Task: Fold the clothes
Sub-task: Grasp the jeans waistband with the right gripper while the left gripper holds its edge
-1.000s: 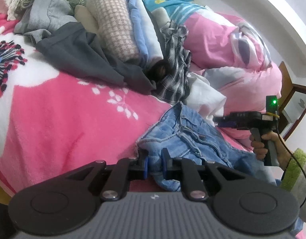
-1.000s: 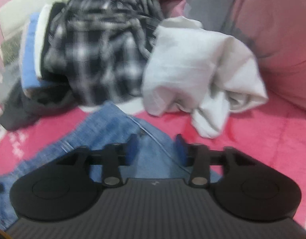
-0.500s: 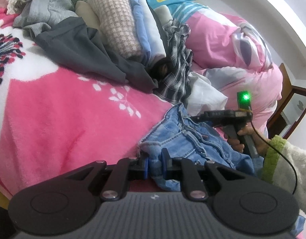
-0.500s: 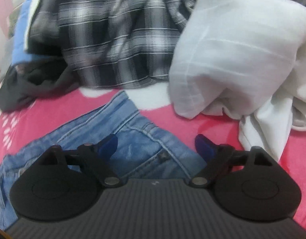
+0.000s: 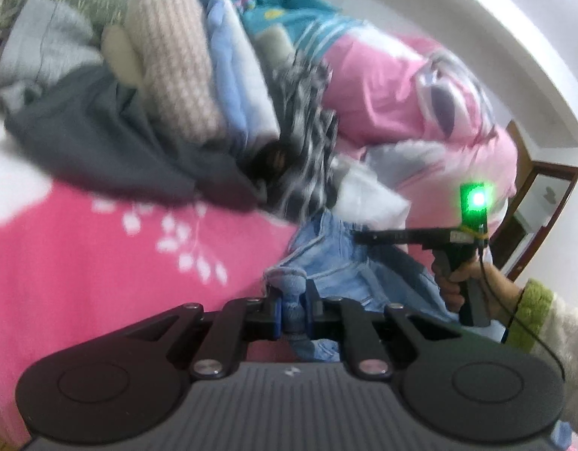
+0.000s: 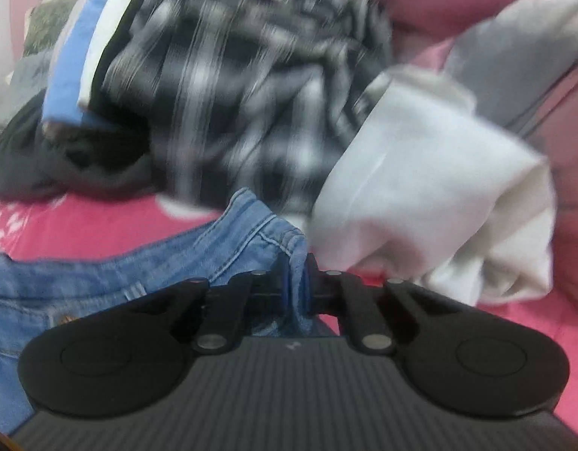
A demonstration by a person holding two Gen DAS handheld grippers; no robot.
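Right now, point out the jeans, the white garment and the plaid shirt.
jeans point(image 6: 251, 233), right wrist view, stitched hem fold.
white garment point(image 6: 431, 195), right wrist view, broad top face.
plaid shirt point(image 6: 228, 105), right wrist view, middle of crumpled front.

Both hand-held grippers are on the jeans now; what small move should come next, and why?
Probably lift and draw the two apart to spread the jeans. The left hand-held gripper and right hand-held gripper each pinch denim, which lies bunched on the pink blanket.
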